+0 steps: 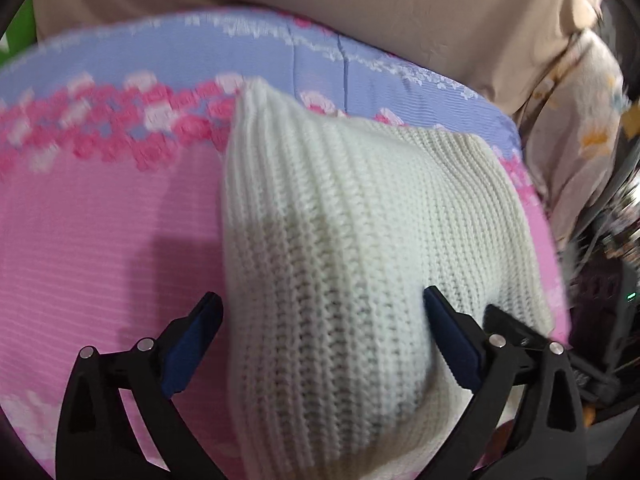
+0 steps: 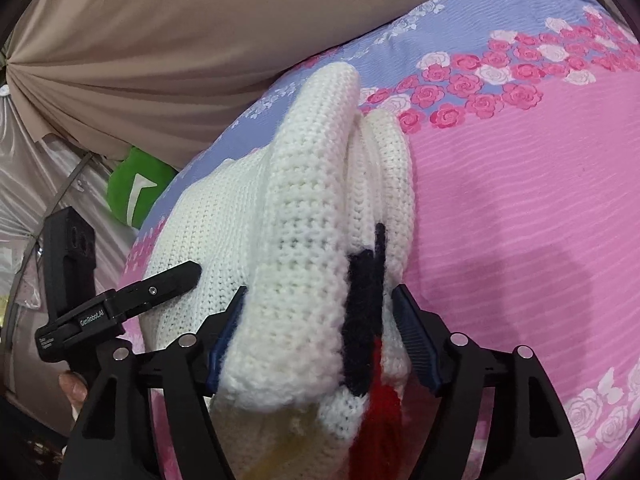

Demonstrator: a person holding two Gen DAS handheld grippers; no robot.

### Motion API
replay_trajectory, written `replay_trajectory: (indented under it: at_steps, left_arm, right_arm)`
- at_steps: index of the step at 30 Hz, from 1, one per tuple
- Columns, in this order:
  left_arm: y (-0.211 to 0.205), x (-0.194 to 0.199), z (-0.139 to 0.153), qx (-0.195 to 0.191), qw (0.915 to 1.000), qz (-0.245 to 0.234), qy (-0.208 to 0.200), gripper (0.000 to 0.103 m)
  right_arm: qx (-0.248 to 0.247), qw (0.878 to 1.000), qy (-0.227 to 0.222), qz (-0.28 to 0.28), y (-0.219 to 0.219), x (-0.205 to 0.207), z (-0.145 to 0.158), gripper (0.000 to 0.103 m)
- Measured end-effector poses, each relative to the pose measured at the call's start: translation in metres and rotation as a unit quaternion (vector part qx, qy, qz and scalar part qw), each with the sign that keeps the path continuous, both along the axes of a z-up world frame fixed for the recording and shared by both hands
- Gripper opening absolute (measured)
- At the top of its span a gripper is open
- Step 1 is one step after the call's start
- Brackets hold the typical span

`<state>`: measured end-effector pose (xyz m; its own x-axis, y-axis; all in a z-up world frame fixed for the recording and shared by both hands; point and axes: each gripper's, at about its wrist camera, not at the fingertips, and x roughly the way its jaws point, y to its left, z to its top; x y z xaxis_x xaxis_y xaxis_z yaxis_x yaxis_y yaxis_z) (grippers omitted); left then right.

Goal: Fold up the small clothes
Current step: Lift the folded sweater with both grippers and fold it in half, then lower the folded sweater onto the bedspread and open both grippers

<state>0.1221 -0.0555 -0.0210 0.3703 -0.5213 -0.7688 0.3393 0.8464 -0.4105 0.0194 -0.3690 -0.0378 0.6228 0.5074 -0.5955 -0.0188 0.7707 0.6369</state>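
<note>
A small white knitted sweater [image 1: 352,240] lies folded on a pink and blue flowered bedsheet [image 1: 100,220]. My left gripper [image 1: 320,312] is open, its blue pads on either side of the sweater's near edge, the knit bulging between them. In the right wrist view the sweater [image 2: 304,240] is bunched in thick folds, with black and red knitted patches [image 2: 366,320] showing. My right gripper [image 2: 320,312] has its jaws wide, with the folded bundle between the pads; I cannot tell whether it is gripped. The left gripper's finger [image 2: 168,280] rests on the sweater's left side.
A beige curtain [image 2: 160,60] hangs behind the bed. A green cushion [image 2: 136,188] sits off the bed's far edge. Patterned cloth [image 1: 580,140] and dark clutter lie to the right of the bed in the left wrist view.
</note>
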Motion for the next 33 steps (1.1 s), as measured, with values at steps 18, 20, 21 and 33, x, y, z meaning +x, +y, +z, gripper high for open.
replay_trajectory:
  at_steps: [18,20,21,33]
  left_arm:
    - [0.02,-0.089,0.187,-0.081,0.9576,-0.117,-0.25,0.046]
    - [0.038,-0.105,0.222,-0.094,0.9392,-0.118,-0.309,0.047]
    - [0.047,-0.111,0.235,-0.098,0.9316,-0.116,-0.33,0.047]
    - [0.133,-0.025,0.232,-0.066,0.9323,-0.02,-0.355,0.067]
  right_arm:
    - [-0.074,0.964,-0.254,-0.034,0.037,-0.085,0.196,0.04]
    - [-0.085,0.948,-0.305,-0.03,0.049,-0.098,0.225,0.041]
    - [-0.088,0.94,-0.33,-0.026,0.058,-0.101,0.241,0.041]
    - [-0.045,0.962,-0.27,0.019,0.135,0.044,0.211,0.056]
